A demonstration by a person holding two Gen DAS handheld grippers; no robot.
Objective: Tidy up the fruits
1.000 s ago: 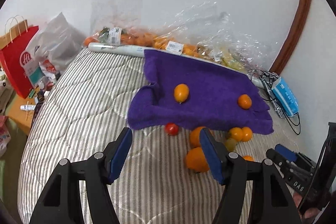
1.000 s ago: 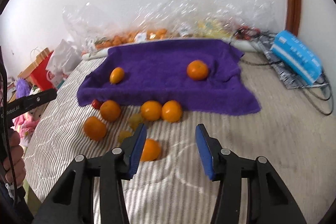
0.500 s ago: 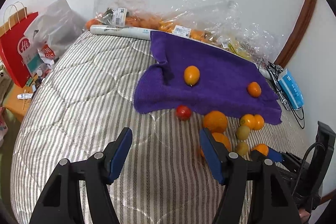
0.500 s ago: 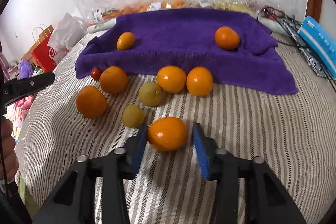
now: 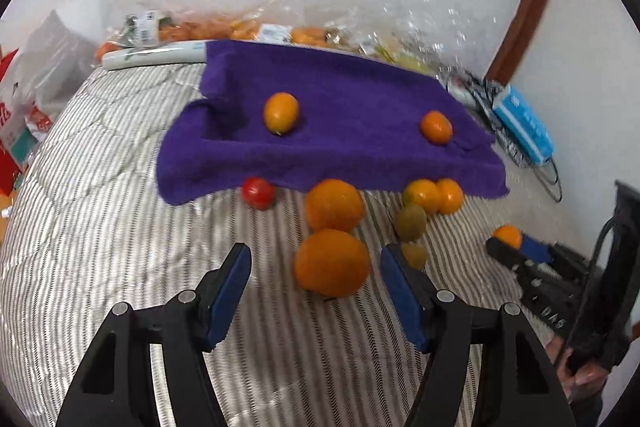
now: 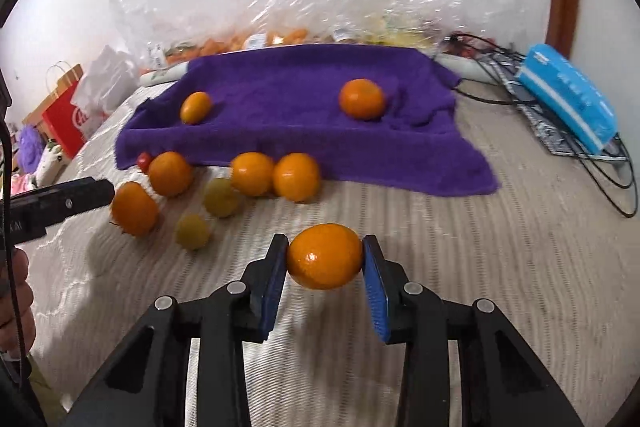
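**Orange in the right jaws, next orange lined up on the left**

Blue-padded, my right gripper (image 6: 324, 269) has just been closing and now clamps a small oval orange mandarin (image 6: 325, 255), both pads pressing its ends, so its long axis runs across the jaws, left to right in the wrist view. I judge the pick done; the carry to the purple terry towel (image 6: 304, 131) comes next, calling for a lift clear of the grey striped mattress (image 6: 500, 267).

My left gripper (image 5: 316, 267) stands open around a large round orange (image 5: 332, 263), pads apart from it on either side. Closing would take it. Two oranges already lie on the towel; the rest sit just before its near edge.
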